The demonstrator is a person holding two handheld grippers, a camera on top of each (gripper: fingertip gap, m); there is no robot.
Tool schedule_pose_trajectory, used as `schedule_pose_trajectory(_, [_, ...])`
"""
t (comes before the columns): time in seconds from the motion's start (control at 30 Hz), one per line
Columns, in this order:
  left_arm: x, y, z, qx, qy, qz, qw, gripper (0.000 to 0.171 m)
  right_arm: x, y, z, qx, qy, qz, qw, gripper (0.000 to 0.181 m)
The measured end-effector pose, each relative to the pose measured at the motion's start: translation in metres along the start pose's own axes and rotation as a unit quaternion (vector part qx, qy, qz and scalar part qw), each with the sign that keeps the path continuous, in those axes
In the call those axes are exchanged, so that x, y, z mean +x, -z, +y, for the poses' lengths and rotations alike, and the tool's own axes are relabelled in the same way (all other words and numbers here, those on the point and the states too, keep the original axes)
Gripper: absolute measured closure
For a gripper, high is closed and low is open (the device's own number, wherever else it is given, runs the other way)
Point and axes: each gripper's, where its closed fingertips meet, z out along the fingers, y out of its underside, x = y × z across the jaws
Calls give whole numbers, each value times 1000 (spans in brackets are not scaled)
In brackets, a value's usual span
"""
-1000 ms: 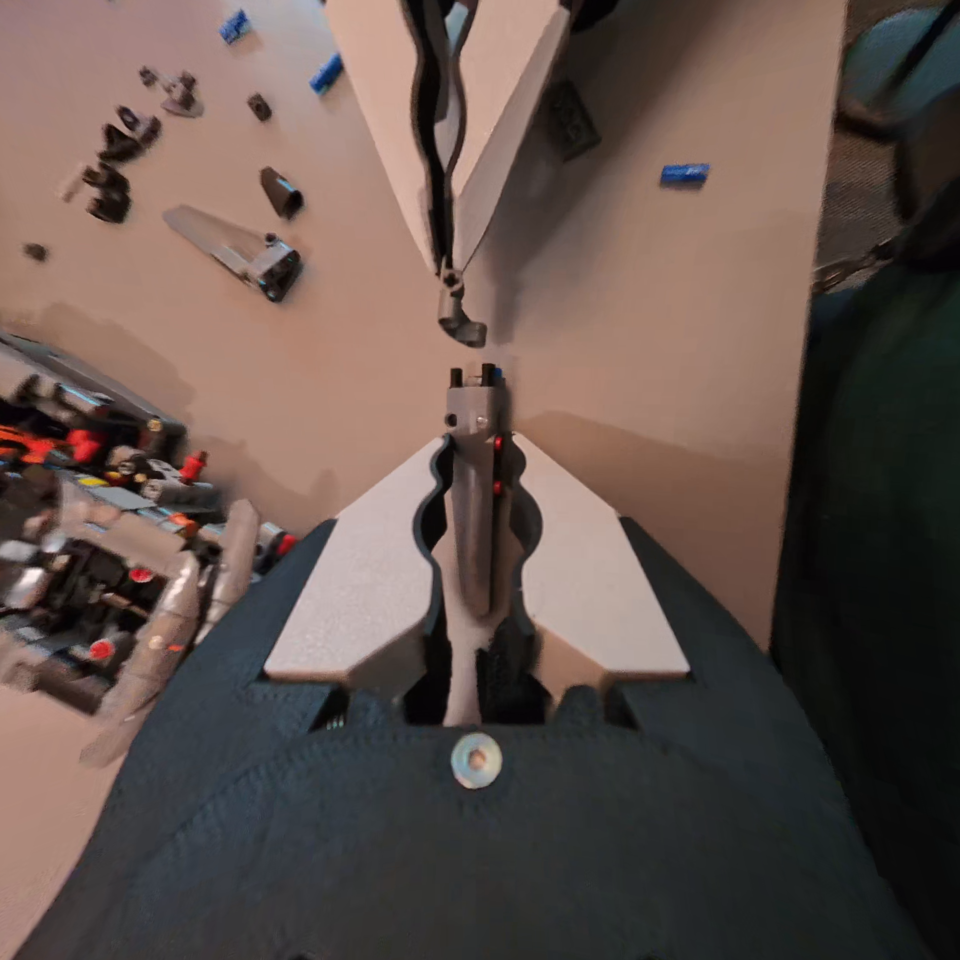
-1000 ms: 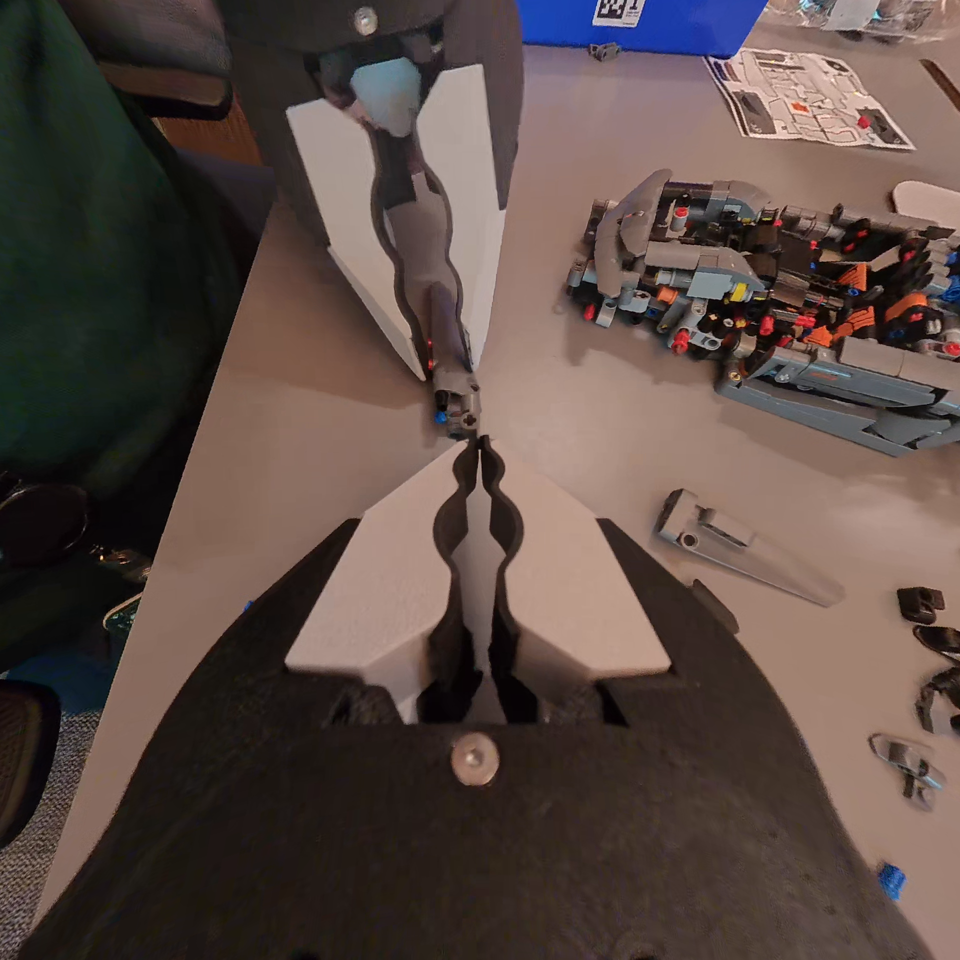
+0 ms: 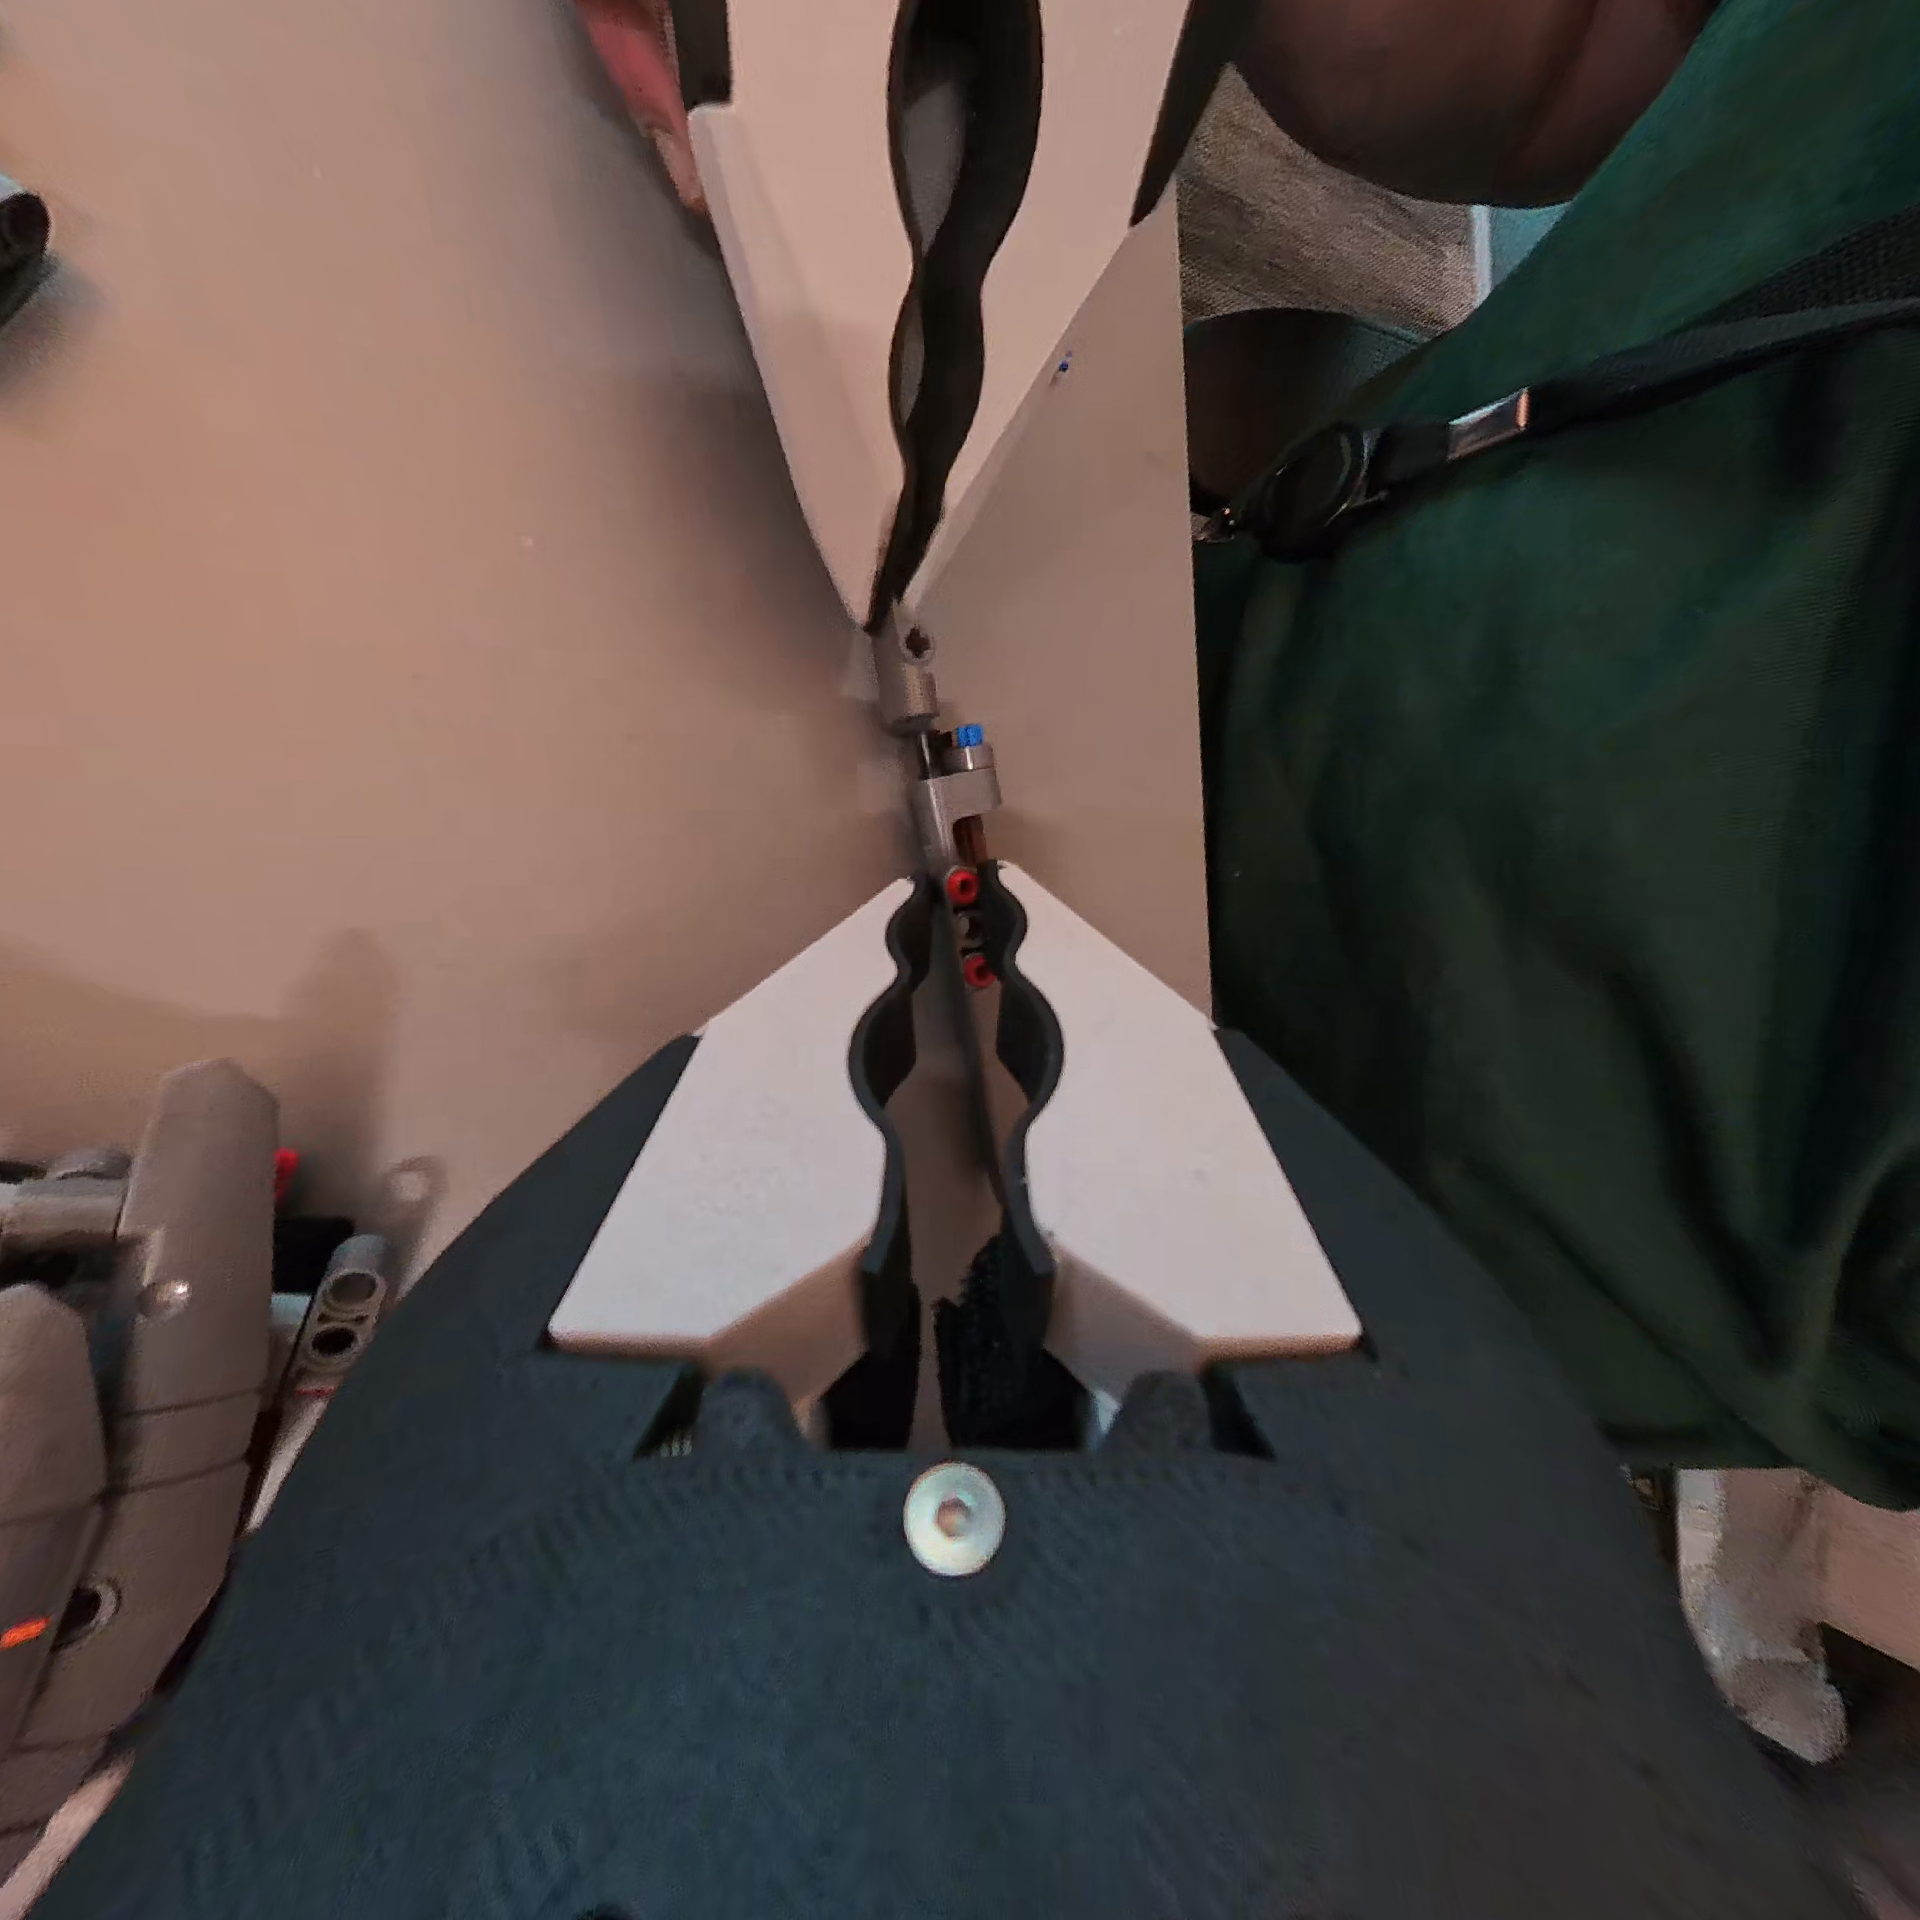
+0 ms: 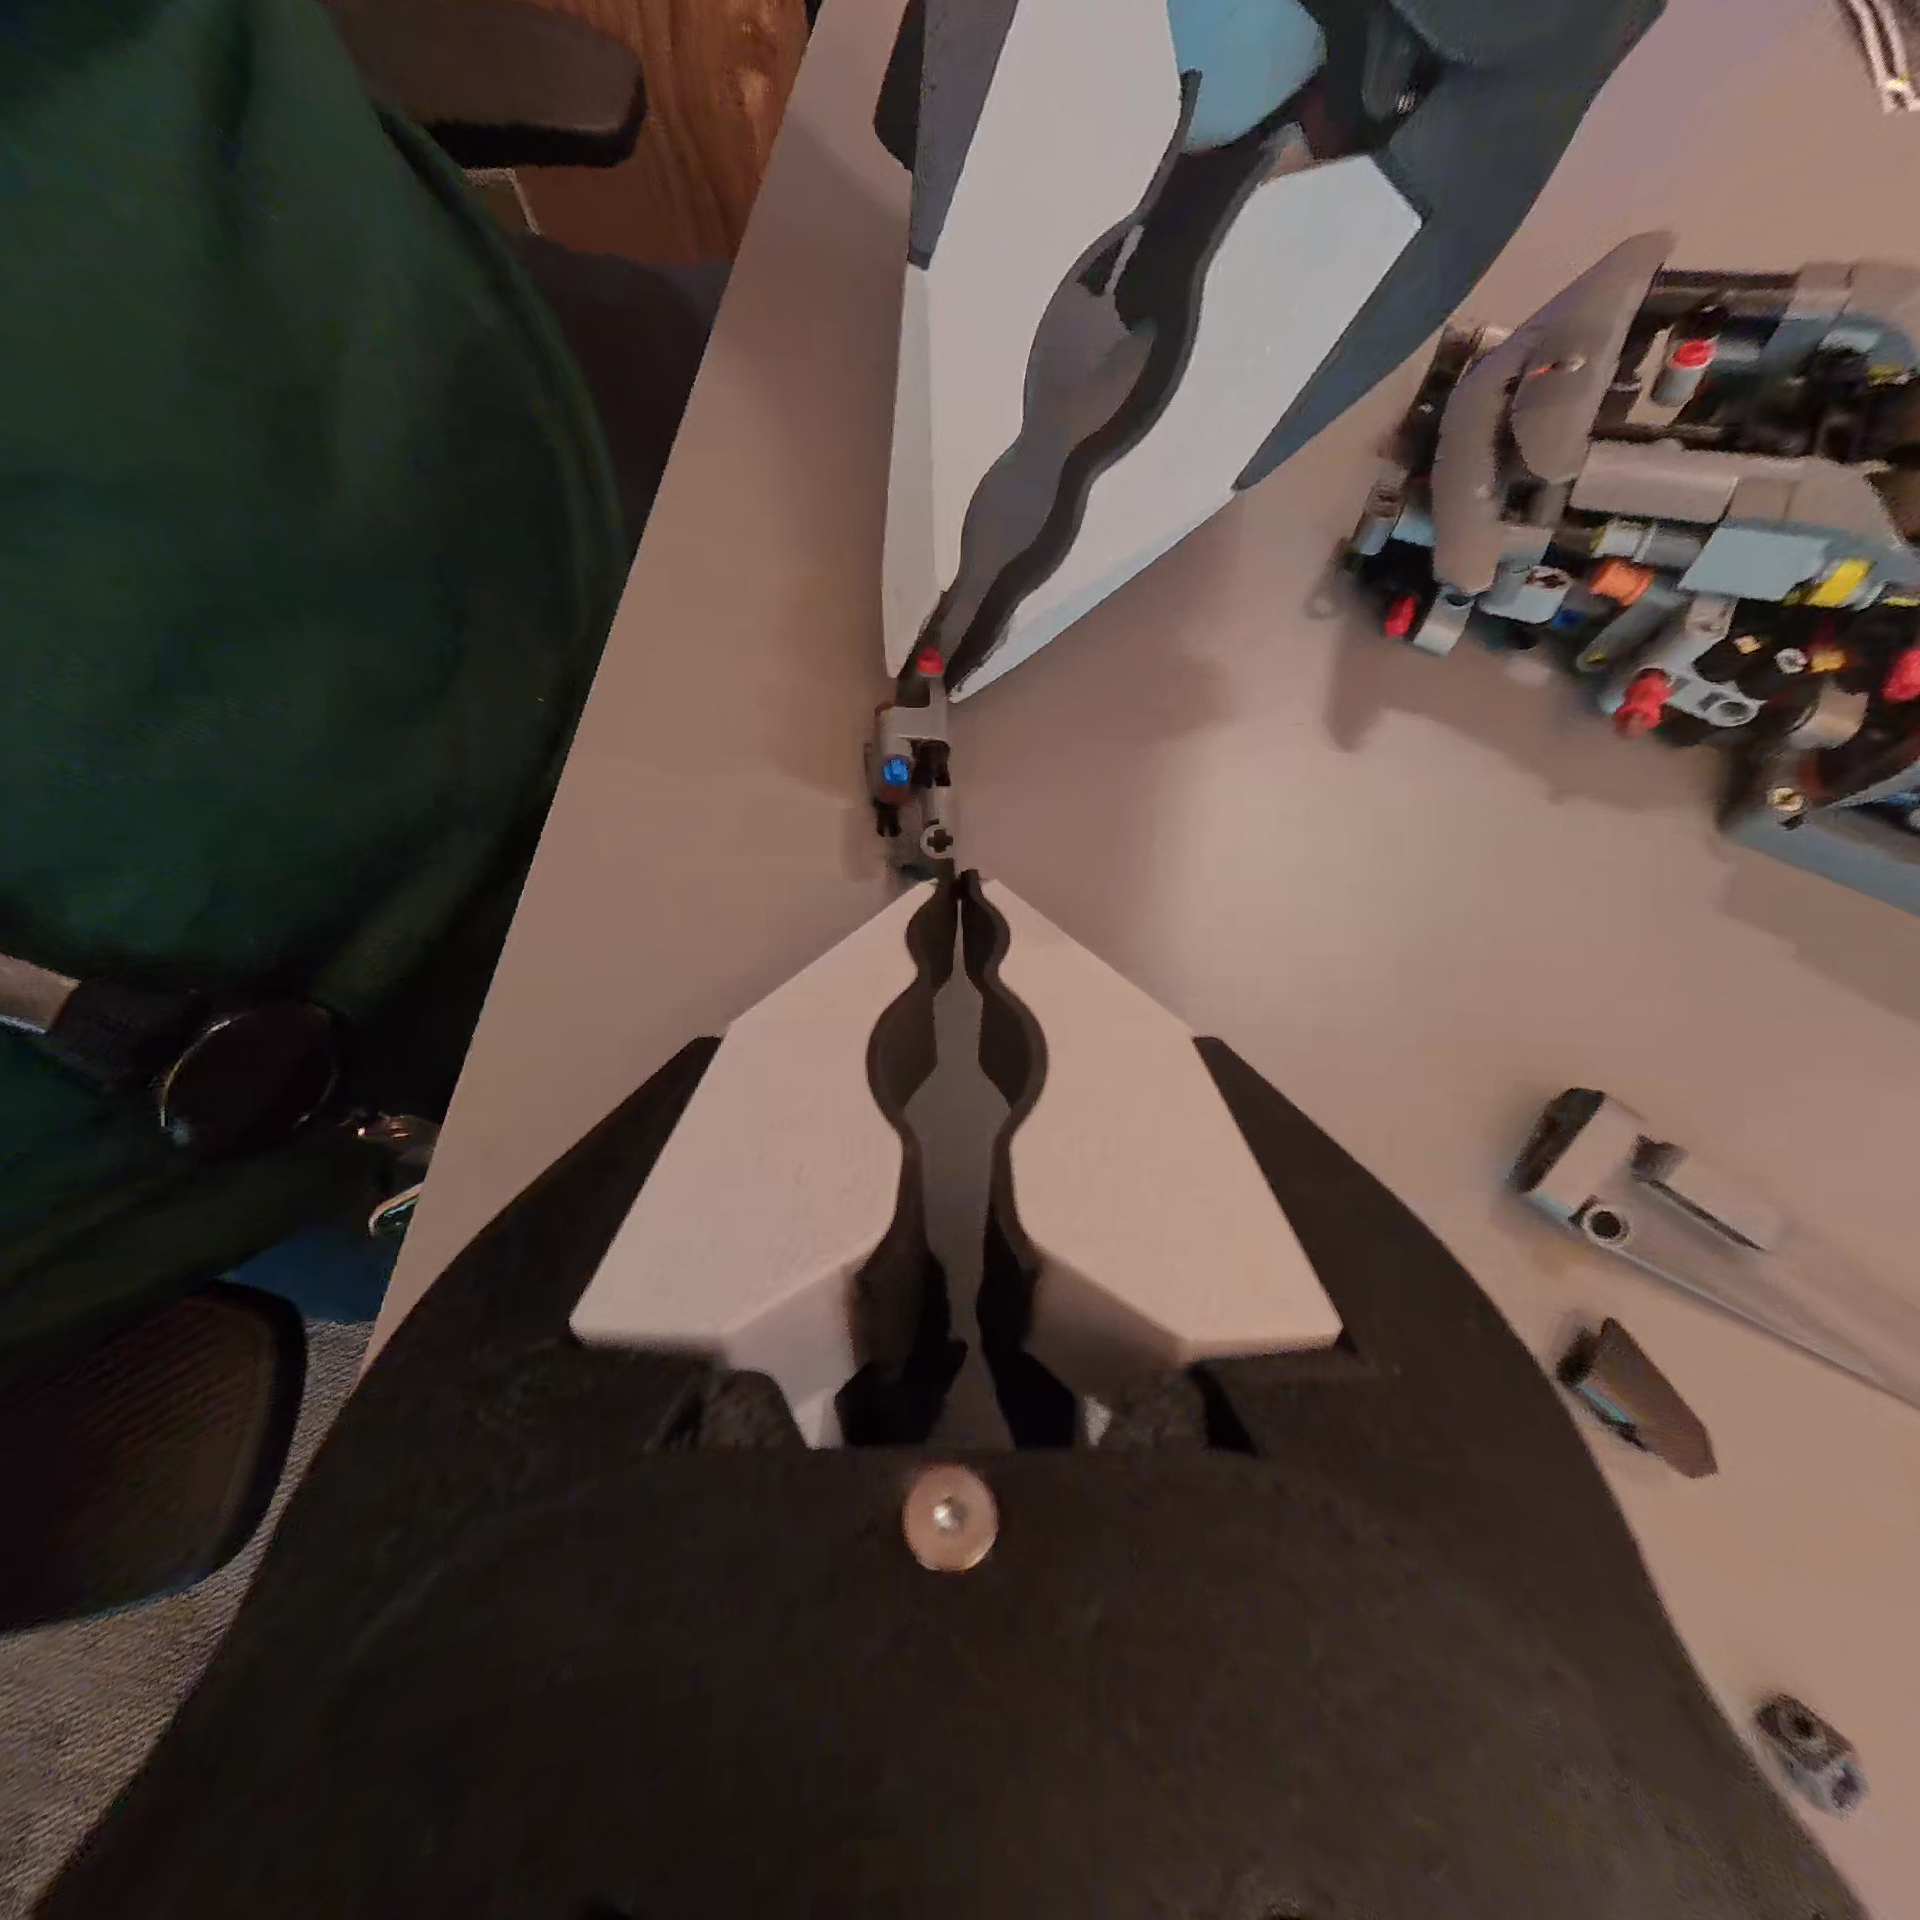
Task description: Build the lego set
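A tan table (image 4: 1299, 935) runs beside a person in a dark green top (image 3: 1558, 831). On it, right of centre in the right wrist view, sits the large grey partly built lego model (image 4: 1662, 540), with a loose grey panel piece (image 4: 1621, 1205) nearer. Over the table edge the left gripper (image 3: 951, 883) is clamped on a long grey sub-assembly (image 3: 951, 800) with red pins, and the right gripper (image 4: 956, 883) pinches a small grey connector (image 4: 930, 842) that meets the sub-assembly's tip.
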Motion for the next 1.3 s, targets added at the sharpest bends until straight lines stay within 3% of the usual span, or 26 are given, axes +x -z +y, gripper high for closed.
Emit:
schedule_pose_trajectory(0.53, [-3,0,-2,-14,-46,-120,992,166,-3,-1,0,10,-80,-36,996,181])
schedule_pose_trajectory(1.3, [-7,-1,-8,4,-57,-239,969,166,-4,2,1,-18,-91,32,995,181])
